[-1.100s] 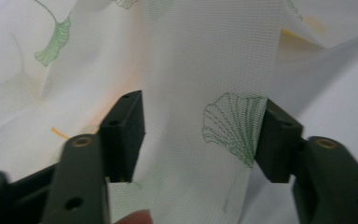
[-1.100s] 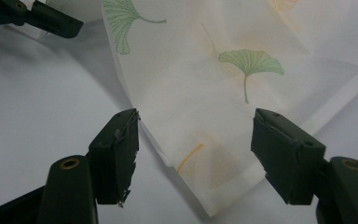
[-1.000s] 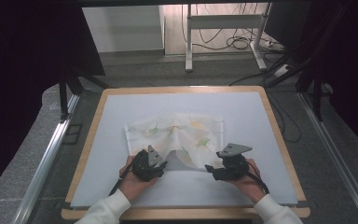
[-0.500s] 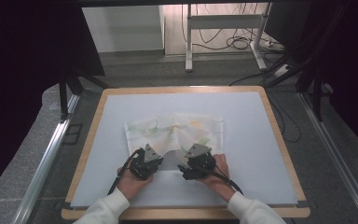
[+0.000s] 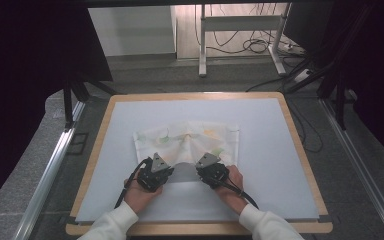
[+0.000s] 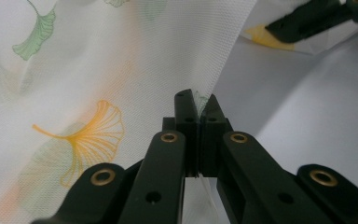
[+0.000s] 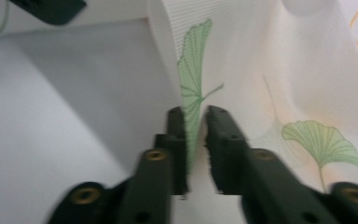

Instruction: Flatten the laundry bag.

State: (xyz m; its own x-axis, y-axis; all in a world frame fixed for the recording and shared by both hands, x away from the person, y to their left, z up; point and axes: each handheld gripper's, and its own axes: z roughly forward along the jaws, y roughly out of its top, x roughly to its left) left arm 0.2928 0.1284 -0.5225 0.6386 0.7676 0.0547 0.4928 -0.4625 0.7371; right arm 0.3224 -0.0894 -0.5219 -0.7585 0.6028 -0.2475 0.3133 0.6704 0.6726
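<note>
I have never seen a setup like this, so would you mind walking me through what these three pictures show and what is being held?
A person sits at a table covered by a pale mat and holds a hand tool with two black jaws in each hand. The high view looks down from above: the left tool and the right tool both sit at the near edge of a thin white cloth printed with ginkgo leaves.

The other two pictures come from small cameras riding on the tools, looking along their jaws. In the left gripper view the left tool is clamped shut on the cloth's edge. In the right gripper view the right tool has just been closing; the cloth's edge stands between its jaws with a small gap still visible.
</note>
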